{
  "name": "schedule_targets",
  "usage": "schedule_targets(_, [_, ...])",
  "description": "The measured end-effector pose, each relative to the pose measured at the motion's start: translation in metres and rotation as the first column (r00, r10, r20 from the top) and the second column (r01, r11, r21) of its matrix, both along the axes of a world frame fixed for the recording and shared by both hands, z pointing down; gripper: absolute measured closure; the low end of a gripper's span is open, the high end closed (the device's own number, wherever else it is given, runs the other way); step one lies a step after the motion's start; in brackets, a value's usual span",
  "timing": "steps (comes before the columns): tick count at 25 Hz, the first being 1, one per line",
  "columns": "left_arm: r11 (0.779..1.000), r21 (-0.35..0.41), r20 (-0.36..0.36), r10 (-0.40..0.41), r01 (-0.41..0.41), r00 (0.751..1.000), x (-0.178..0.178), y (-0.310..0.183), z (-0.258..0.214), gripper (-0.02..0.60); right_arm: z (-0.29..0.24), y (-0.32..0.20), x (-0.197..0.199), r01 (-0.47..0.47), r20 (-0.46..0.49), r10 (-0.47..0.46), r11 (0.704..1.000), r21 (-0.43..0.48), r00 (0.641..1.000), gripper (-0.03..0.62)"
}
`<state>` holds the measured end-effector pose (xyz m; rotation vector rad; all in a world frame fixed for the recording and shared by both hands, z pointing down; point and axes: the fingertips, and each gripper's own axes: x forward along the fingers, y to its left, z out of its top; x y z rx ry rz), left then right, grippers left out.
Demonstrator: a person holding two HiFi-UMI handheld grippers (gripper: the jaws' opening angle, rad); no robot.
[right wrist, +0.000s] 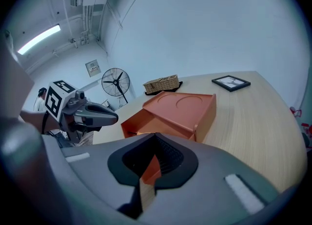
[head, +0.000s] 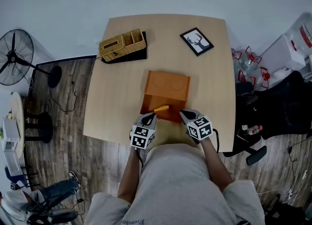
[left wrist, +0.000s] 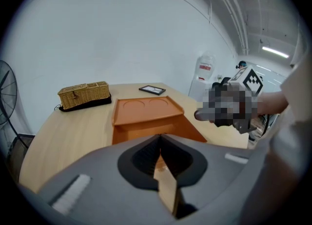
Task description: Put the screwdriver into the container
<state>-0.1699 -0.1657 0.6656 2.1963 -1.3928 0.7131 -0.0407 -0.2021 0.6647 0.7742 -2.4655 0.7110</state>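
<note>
An orange box-shaped container (head: 168,86) (left wrist: 146,109) (right wrist: 180,104) stands mid-table, its drawer pulled out toward me. The screwdriver (head: 161,108), with a yellow handle, lies across the open drawer near its front; I cannot tell whether it rests on the drawer floor or the rim. My left gripper (head: 150,116) (left wrist: 160,138) (right wrist: 109,117) is just left of the handle, jaws shut and empty. My right gripper (head: 184,115) (right wrist: 155,138) hovers at the drawer's right front corner, jaws together with nothing between them. Both gripper views miss the screwdriver behind the gripper bodies.
A wicker basket (head: 122,45) (left wrist: 84,93) sits at the table's far left and a framed deer picture (head: 197,41) (right wrist: 230,82) at the far right. A standing fan (head: 14,55) is on the floor to the left, with dark bags and a chair (head: 273,107) to the right.
</note>
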Motion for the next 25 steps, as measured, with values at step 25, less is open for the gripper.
schedule_targets(25, [0.994, 0.007, -0.082, -0.11, 0.111, 0.991, -0.005, 0.001, -0.007, 0.525, 0.0, 0.006, -0.003, 0.021, 0.004, -0.021, 1.0, -0.002, 1.0, 0.592])
